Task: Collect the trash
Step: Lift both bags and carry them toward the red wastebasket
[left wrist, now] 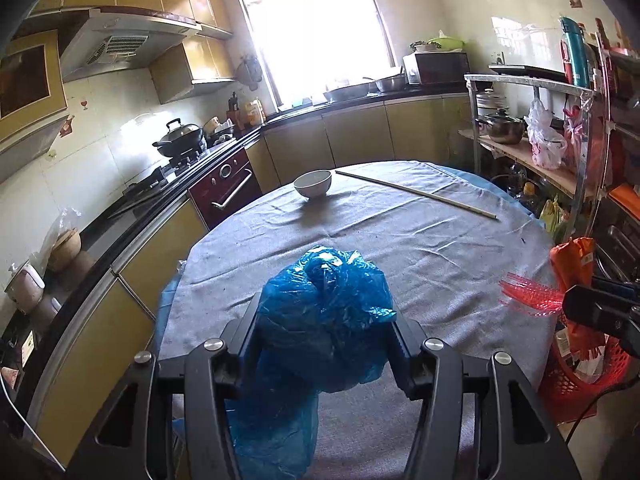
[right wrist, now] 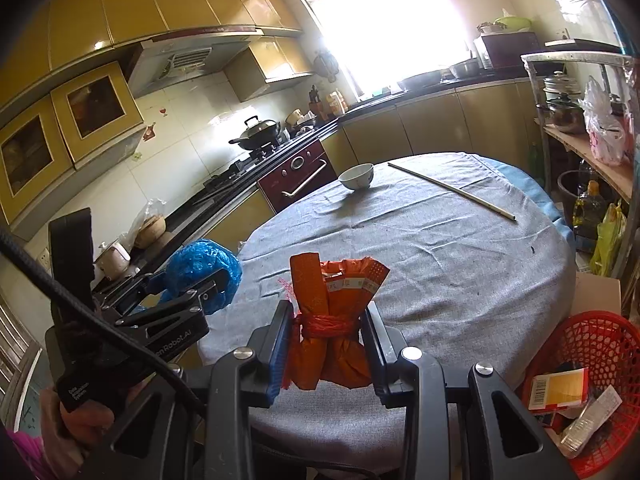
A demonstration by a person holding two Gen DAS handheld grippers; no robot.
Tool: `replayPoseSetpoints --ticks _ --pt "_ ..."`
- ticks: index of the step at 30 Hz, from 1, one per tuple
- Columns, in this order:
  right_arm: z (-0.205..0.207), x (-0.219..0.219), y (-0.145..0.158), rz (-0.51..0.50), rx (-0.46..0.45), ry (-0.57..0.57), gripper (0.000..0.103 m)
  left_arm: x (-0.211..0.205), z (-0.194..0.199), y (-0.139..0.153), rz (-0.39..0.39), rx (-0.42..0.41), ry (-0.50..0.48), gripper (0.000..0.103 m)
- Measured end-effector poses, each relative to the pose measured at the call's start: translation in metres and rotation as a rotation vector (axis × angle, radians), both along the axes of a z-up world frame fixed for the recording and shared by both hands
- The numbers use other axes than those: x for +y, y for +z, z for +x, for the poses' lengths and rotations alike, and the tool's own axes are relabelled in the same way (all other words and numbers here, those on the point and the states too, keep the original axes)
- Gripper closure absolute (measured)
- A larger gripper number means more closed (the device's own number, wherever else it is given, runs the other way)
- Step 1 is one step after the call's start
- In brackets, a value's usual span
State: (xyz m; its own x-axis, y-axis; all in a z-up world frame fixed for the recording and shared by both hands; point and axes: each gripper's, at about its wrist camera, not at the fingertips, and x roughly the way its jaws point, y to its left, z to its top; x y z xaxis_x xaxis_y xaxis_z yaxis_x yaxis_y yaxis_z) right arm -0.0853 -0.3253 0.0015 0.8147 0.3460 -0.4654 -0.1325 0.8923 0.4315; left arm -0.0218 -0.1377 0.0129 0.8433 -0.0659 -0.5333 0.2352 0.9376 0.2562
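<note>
Both grippers loaded: left gripper [left wrist: 326, 332] clamps the crumpled blue plastic bag [left wrist: 324, 304], right gripper [right wrist: 326, 336] pinches the tied orange wrapper bundle [right wrist: 334, 320] above the table edge. Swing right over the red basket [right wrist: 600, 344] (already holding cartons), then release.

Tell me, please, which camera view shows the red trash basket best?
The right wrist view: the red basket shows its open rim and the packaging inside, beside the table. In the left wrist view the same basket sits at the right edge, partly hidden behind the right gripper and its orange packet.
</note>
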Motion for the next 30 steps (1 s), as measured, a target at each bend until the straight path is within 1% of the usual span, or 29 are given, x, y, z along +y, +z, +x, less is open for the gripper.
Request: replayPoseSetpoints --ticks 30 --pt "-0.009 -0.016 -0.005 0.035 0.005 -0.024 0.066 -0.022 -0.004 -0.006 0.048 0.012 -0.045 0.046"
